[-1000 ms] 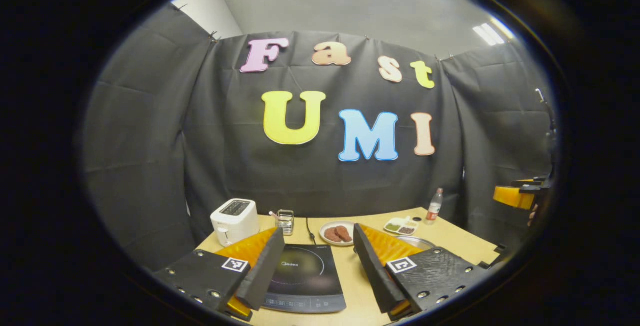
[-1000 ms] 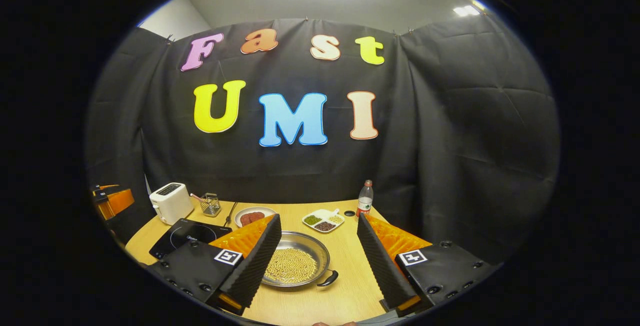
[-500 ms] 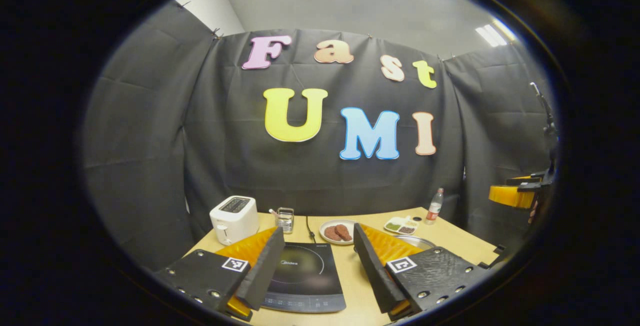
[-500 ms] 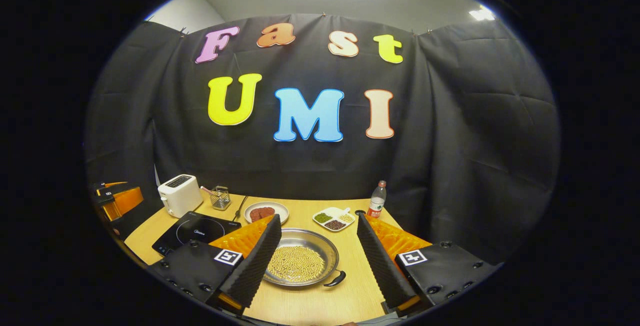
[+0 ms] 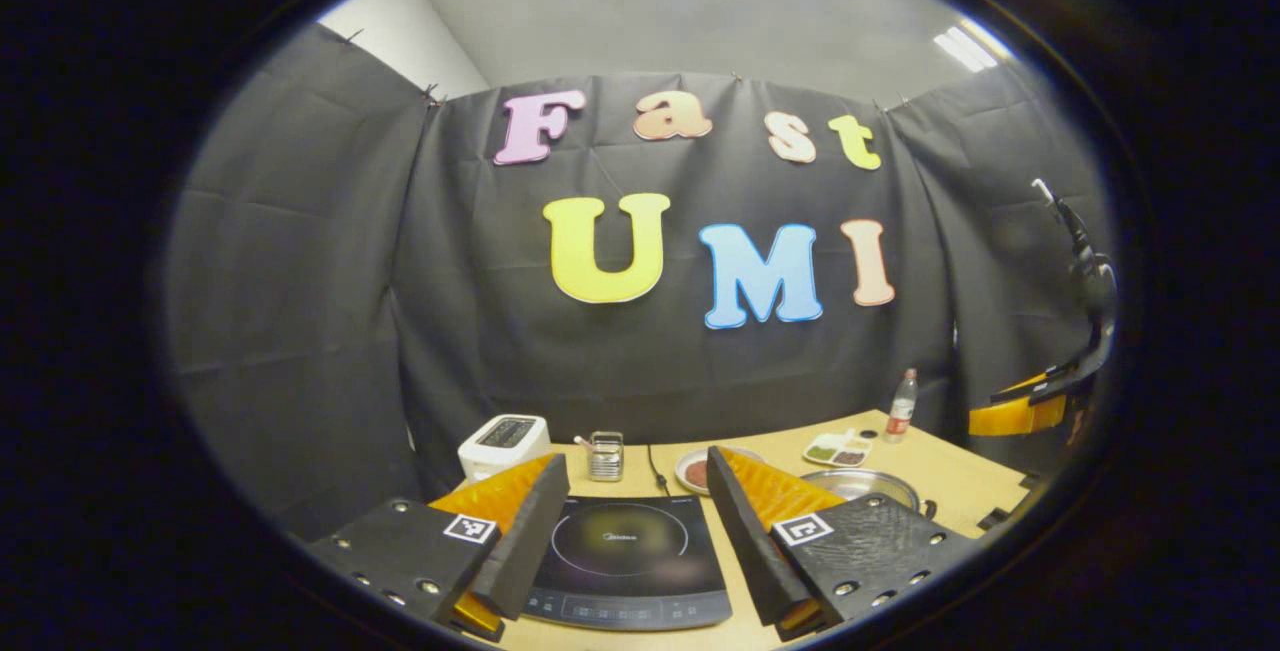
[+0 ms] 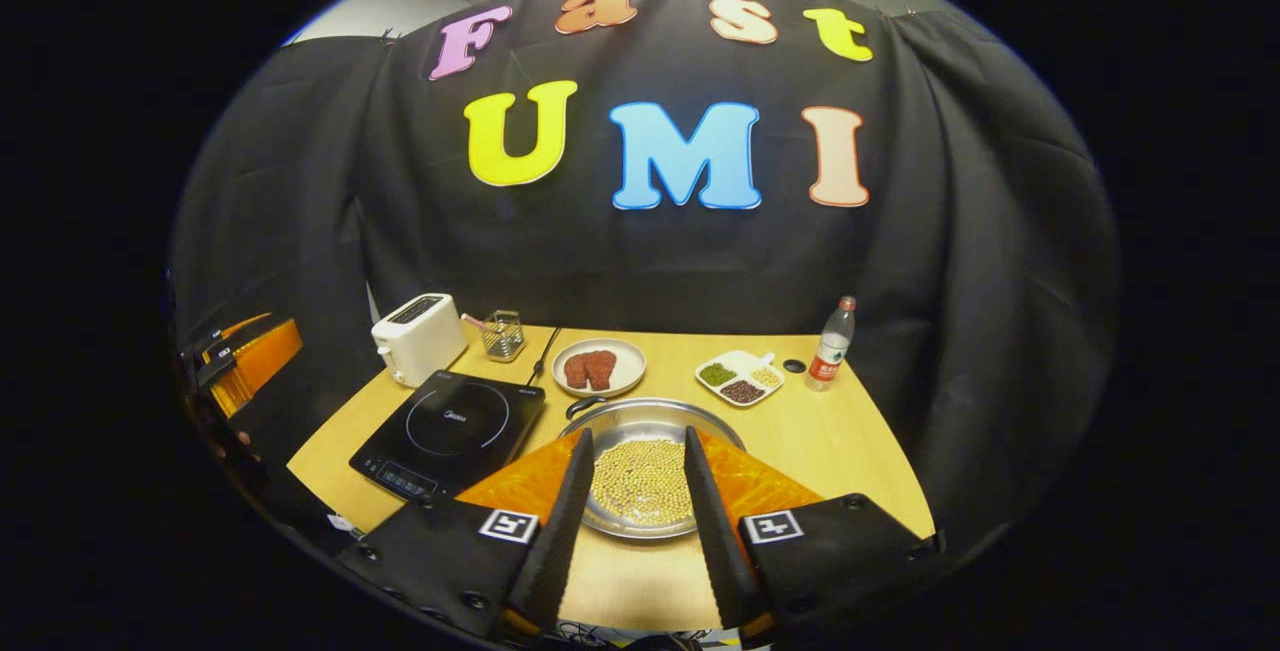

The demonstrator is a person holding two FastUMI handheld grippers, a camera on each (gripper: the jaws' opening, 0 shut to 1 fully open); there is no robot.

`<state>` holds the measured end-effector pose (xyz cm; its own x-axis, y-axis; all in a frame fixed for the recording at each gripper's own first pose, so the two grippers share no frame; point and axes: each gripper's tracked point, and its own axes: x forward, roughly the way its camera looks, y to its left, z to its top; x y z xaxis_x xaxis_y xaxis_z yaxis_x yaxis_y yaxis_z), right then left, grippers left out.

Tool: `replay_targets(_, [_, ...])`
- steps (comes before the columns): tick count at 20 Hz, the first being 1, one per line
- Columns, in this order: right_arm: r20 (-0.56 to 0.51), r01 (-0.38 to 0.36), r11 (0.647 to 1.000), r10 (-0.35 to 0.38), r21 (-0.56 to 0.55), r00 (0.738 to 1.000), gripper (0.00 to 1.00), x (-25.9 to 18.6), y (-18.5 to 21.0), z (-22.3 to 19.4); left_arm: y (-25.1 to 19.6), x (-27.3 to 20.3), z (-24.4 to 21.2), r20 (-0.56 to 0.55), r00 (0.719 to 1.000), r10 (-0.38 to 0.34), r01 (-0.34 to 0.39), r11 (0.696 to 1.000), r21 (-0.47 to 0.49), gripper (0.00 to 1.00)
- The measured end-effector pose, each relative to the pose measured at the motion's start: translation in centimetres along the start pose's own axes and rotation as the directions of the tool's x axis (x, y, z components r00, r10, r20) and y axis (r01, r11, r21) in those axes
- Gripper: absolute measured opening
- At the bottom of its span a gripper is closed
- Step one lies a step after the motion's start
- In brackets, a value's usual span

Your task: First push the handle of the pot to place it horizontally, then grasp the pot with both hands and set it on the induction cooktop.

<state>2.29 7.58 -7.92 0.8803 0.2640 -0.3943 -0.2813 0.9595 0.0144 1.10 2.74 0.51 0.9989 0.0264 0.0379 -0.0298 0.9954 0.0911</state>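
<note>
While right gripper (image 6: 635, 531) hovers half-open above pot (image 6: 640, 481) of beans, left gripper (image 5: 630, 551), spread wide, frames cooktop (image 5: 625, 556); pot handle (image 6: 583, 407) points away.

Pot (image 6: 640, 476) sits right of cooktop (image 6: 455, 431), toaster (image 6: 418, 336) behind.

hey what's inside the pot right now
The pot holds a layer of small yellowish beans. The right gripper, partly closed, frames it; its fingers cover both sides and the near rim, hiding anything there.

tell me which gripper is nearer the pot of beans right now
Right. The right gripper hangs directly over the pot. The left gripper is off beside it, above the induction cooktop.
</note>
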Motion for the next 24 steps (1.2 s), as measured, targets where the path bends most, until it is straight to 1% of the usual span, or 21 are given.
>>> replay_targets(2, [-0.037,-0.007,1.000,0.007,-0.004,0.999,0.39,0.8,-0.3,-1.1,-0.1,-0.2,-0.2,-0.011,1.000,0.021,-0.021,1.000,-0.019,0.82])
replay_targets(3, [-0.056,-0.015,1.000,0.015,-0.006,0.998,0.27,1.2,-0.6,-1.6,-0.2,-0.4,-0.3,-0.012,0.999,0.038,-0.039,0.999,-0.031,0.85])
replay_targets(4, [-0.071,-0.038,0.999,0.038,-0.004,0.997,0.22,1.8,-0.4,-2.2,-0.6,-0.6,-0.6,-0.018,0.999,0.044,-0.045,0.998,-0.040,0.82])
replay_targets(5, [-0.088,-0.057,0.998,0.057,-0.001,0.995,0.18,2.2,-0.4,-2.8,-1.2,-0.8,-1.1,-0.029,0.999,0.046,-0.047,0.998,-0.043,0.82])
replay_targets(6, [-0.108,-0.046,0.999,0.046,0.005,0.993,0.18,2.5,-1.2,-3.5,-1.7,-0.8,-1.5,-0.046,0.998,0.052,-0.054,0.998,-0.040,0.82])
replay_targets(7, [-0.120,-0.051,0.999,0.053,0.018,0.991,0.02,3.9,-1.7,-4.0,-2.0,-0.7,-1.9,-0.061,0.997,0.054,-0.056,0.998,-0.033,0.82])
replay_targets(8, [-0.147,-0.070,0.997,0.075,0.037,0.986,0.05,3.1,-1.6,-4.8,-2.6,-0.7,-2.1,-0.070,0.996,0.052,-0.054,0.998,-0.029,0.82])
replay_targets(9, [-0.184,-0.097,0.994,0.106,0.056,0.977,0.02,3.4,-1.5,-5.9,-3.2,-0.5,-2.3,-0.075,0.996,0.053,-0.055,0.998,-0.023,0.82])
replay_targets(10, [-0.207,-0.128,0.989,0.141,0.076,0.968,0.02,3.6,-1.3,-6.7,-3.6,-0.2,-2.8,-0.082,0.995,0.055,-0.057,0.998,-0.021,0.82])
replay_targets(11, [-0.210,-0.174,0.980,0.192,0.101,0.959,0.02,3.6,-0.8,-7.3,-4.0,0.1,-3.5,-0.101,0.993,0.059,-0.061,0.998,-0.020,0.85])
replay_targets(12, [-0.228,-0.191,0.976,0.211,0.104,0.951,0.02,3.8,-0.8,-8.3,-4.5,0.3,-4.6,-0.123,0.991,0.060,-0.063,0.998,-0.024,0.84])
replay_targets(13, [-0.255,-0.192,0.978,0.207,0.080,0.945,0.02,4.1,-1.3,-9.3,-5.1,0.5,-4.9,-0.136,0.989,0.058,-0.063,0.998,-0.030,0.85])
replay_targets(14, [-0.279,-0.194,0.980,0.201,0.052,0.939,0.02,4.5,-1.8,-10.3,-5.5,0.6,-5.1,-0.145,0.988,0.059,-0.064,0.997,-0.035,0.82])
replay_targets(15, [-0.306,-0.204,0.978,0.205,0.036,0.930,0.02,4.7,-2.0,-11.4,-6.0,0.7,-5.5,-0.156,0.986,0.059,-0.065,0.997,-0.038,0.85])
replay_targets(16, [-0.332,-0.213,0.976,0.212,0.035,0.919,0.02,4.7,-2.1,-12.6,-6.5,0.9,-5.9,-0.168,0.984,0.058,-0.065,0.997,-0.038,0.82])
replay_targets(19, [-0.387,-0.238,0.971,0.224,0.013,0.894,0.02,5.4,-2.6,-14.9,-8.0,1.2,-6.5,-0.187,0.981,0.059,-0.060,0.998,-0.001,0.82])
replay_targets(22, [-0.440,-0.254,0.966,0.245,0.040,0.864,0.02,6.2,-3.0,-17.1,-9.9,1.3,-7.2,-0.211,0.977,0.043,-0.042,0.999,0.009,0.82])
replay_targets(23, [-0.456,-0.246,0.969,0.235,0.036,0.858,0.02,6.6,-3.5,-17.8,-10.4,1.4,-7.3,-0.220,0.975,0.040,-0.040,0.999,0.008,0.85])
replay_targets(24, [-0.473,-0.249,0.968,0.235,0.035,0.849,0.02,7.0,-3.7,-18.5,-10.9,1.2,-7.6,-0.227,0.973,0.043,-0.041,0.999,0.010,0.85])
